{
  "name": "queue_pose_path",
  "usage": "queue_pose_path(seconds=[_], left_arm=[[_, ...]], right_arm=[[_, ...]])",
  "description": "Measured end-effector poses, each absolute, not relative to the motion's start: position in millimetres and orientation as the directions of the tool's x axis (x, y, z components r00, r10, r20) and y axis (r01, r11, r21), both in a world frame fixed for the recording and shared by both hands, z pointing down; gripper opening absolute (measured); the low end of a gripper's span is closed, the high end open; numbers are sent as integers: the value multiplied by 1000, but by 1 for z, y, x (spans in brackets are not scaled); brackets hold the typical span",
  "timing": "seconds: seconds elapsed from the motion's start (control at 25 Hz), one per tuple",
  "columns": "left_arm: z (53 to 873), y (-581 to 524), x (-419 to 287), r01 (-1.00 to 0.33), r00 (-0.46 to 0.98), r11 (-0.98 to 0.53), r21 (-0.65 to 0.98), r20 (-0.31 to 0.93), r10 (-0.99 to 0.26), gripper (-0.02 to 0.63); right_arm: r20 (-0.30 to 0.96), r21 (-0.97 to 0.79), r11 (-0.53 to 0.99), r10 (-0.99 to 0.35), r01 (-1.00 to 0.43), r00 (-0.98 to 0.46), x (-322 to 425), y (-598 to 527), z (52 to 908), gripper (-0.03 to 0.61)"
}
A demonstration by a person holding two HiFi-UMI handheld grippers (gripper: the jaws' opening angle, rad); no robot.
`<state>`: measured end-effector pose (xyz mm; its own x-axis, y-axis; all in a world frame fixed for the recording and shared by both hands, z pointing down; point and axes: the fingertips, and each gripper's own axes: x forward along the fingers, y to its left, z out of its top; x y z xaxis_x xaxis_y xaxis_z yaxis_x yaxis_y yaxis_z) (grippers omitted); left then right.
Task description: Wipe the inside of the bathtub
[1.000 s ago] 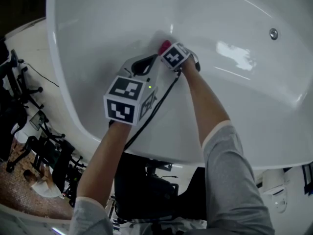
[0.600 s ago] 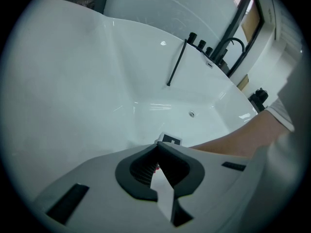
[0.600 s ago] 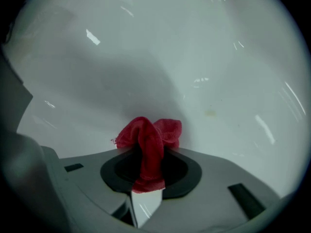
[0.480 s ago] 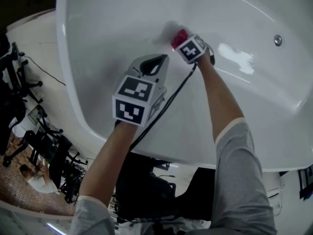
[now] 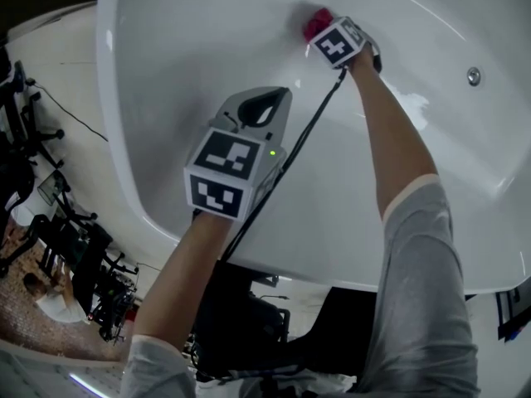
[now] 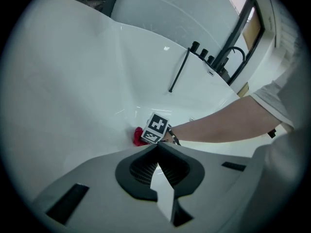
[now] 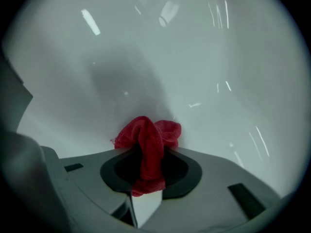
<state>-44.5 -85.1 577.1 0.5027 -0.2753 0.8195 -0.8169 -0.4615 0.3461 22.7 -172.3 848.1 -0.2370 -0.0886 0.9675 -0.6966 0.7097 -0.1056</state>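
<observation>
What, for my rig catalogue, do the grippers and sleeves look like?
The left gripper and right gripper: pale grey shells, black jaw linings, white cubes with black square markers. A black cable runs from the right one. The person wears grey sleeves.

White glossy bathtub, inside smooth and shiny with light glints. Crumpled red mesh cloth bunched into a wad, pinched between the right gripper jaws, front end pressed against the tub's curved inner wall.
</observation>
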Motion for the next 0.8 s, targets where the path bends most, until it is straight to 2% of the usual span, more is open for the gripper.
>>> queue_pose_path(seconds=[0.16, 0.44, 0.6, 0.8], left_arm=[[574, -86, -47, -818, 507, -455, 351, 813, -284, 5], [579, -80, -54, -820, 506, -446, 358, 818, -273, 5], [578, -75, -48, -813, 519, -448, 371, 810, -272, 5], [574, -73, -43, -812, 525, -447, 376, 806, -274, 5]], right_arm=[[970, -103, 700, -86, -707, -227, 24, -164, 848, 103], [972, -82, 826, -58, -558, -228, 1, -104, 838, 103], [971, -142, 871, 30, -470, -238, -5, -46, 843, 103], [951, -251, 869, 140, -426, -275, -9, -4, 842, 103]])
